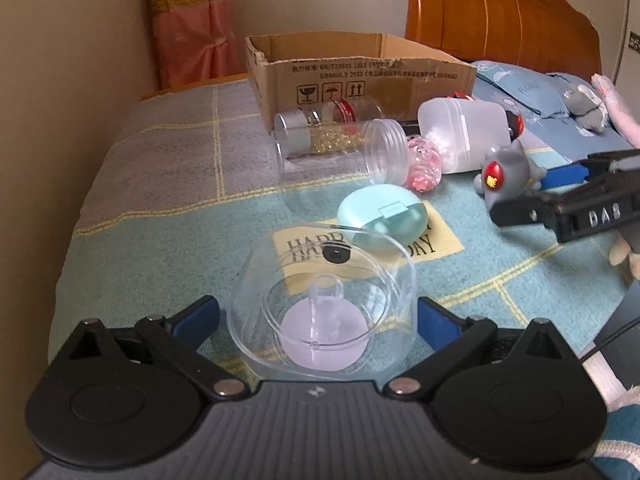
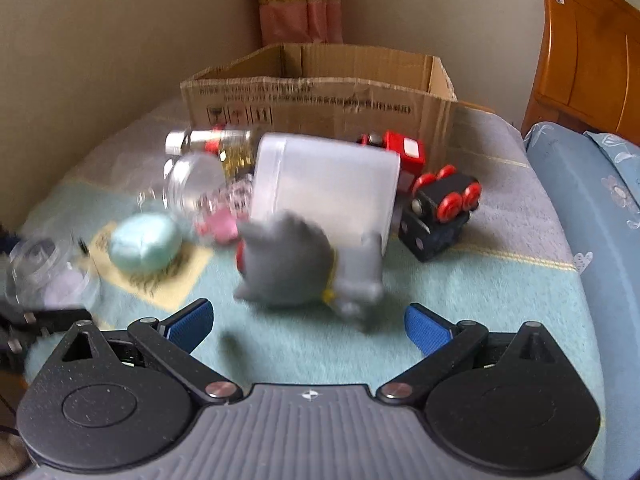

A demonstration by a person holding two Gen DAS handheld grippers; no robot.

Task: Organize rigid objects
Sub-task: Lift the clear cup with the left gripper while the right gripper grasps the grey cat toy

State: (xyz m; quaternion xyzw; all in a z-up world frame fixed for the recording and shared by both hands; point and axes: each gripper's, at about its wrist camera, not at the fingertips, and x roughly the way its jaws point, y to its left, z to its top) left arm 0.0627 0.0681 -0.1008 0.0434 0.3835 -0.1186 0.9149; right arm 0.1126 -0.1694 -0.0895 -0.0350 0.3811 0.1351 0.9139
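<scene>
At the bottom centre of the left wrist view, the left gripper (image 1: 318,322) has its blue-padded fingers spread around a clear round plastic container (image 1: 322,312) with a lilac base; whether the pads actually press its walls is hard to tell, since the transparent sides blur the contact. The right wrist view is smeared by motion; its right gripper (image 2: 308,326) stands wide apart with nothing between the pads, just short of a grey cat-like figurine (image 2: 304,264) lying on the checked bedspread (image 2: 480,280). The left view alone shows the figurine's red eye and the right gripper entering from the right edge. Mid-frame lies a smooth mint oval case (image 1: 380,220); beyond it a clear ribbed jar (image 1: 340,152) on its side and a frosted white tub (image 1: 464,132). Only the right view reveals the red and black toy train (image 2: 436,204) behind the tub. Farthest stands an open cardboard box (image 2: 320,92), its inside hidden.
</scene>
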